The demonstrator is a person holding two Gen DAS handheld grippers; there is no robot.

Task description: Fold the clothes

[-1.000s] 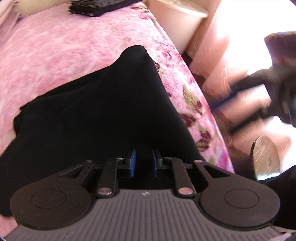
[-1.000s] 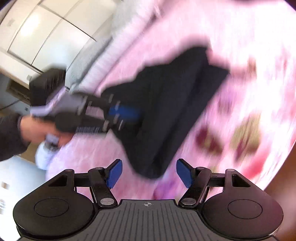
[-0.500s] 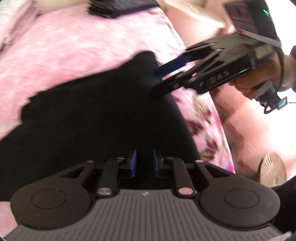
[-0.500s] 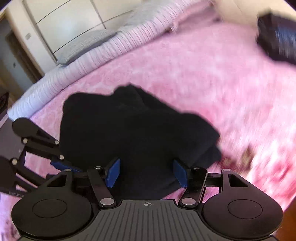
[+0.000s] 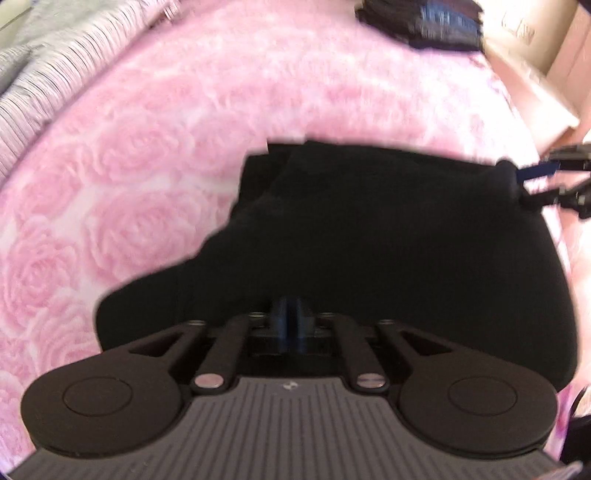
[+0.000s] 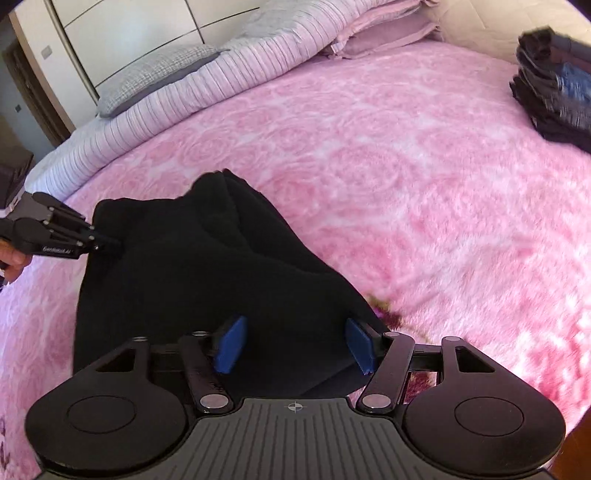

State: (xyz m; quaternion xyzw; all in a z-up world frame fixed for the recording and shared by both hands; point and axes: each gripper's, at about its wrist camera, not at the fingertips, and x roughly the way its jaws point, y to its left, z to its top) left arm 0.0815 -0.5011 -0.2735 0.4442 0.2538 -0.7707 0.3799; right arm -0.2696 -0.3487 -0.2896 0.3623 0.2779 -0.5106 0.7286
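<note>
A black, soft knit garment [image 6: 207,280] lies bunched in thick folds on a pink rose-patterned fleece blanket [image 6: 406,155] covering the bed. Only the right wrist view shows the striped pillows [image 6: 258,59] and white wardrobe doors [image 6: 122,33]; both views catch a stack of dark folded clothes [image 6: 554,77]. The left gripper [image 5: 290,325] is clenched on the garment's edge. The right gripper [image 6: 293,343] stands wide, cloth between its blue pads [image 6: 229,343] but not pinched.
</note>
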